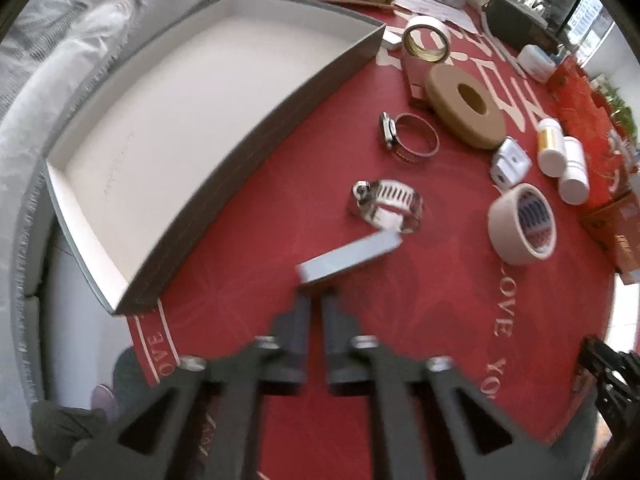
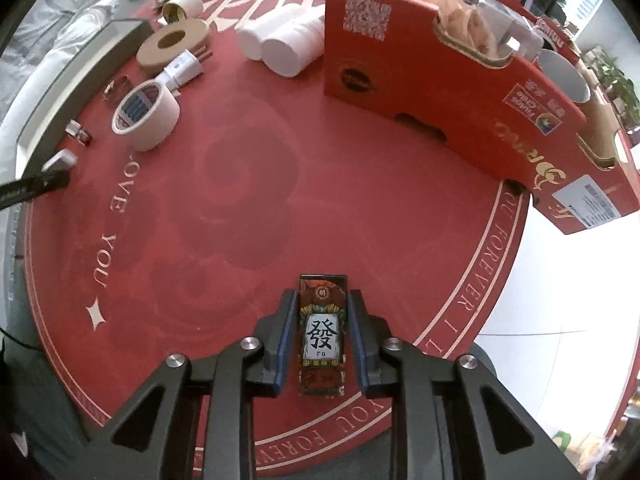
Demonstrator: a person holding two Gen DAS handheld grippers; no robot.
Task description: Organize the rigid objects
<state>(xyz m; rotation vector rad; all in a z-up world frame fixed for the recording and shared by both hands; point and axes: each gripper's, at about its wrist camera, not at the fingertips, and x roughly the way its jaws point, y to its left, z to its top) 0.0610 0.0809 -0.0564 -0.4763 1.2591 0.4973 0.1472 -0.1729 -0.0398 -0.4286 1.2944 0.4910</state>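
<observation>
Left wrist view: The left tongs [image 1: 315,294] are closed down to a narrow gap and pinch one end of a thin grey-white flat piece [image 1: 349,255], which juts forward and to the right from the tips, clear of the red mat [image 1: 400,320] on the counter. The open grey tray [image 1: 168,120] with a white floor lies just to the left, empty where visible. Two metal hose clamps [image 1: 390,205] lie on the mat ahead; beyond them are a brown tape disc [image 1: 466,106], a cream tape roll [image 1: 520,225], a white plug adapter [image 1: 510,163] and white bottles [image 1: 564,160].

Procedure, as judged: carry the flat piece level over the tray's near wall. The grip is on one end only, so the piece may pivot; keep the wrist steady and avoid swinging. Lower it close to the tray floor before opening, and place it against a wall to leave room for the rest.

Right wrist view: The right tongs [image 2: 323,330] are closed on a small rectangular printed tile [image 2: 322,332] bearing a Chinese character, gripped along its long sides by the blue pads [image 2: 285,340]. Whether it is lifted clear of the mat cannot be told. The tray's corner [image 2: 80,80] shows at far left, well apart; a tall red carton [image 2: 440,92] stands ahead.

Procedure, as judged: move this tile leftward only after the left tongs clear the tray, passing above the tape roll.
</observation>
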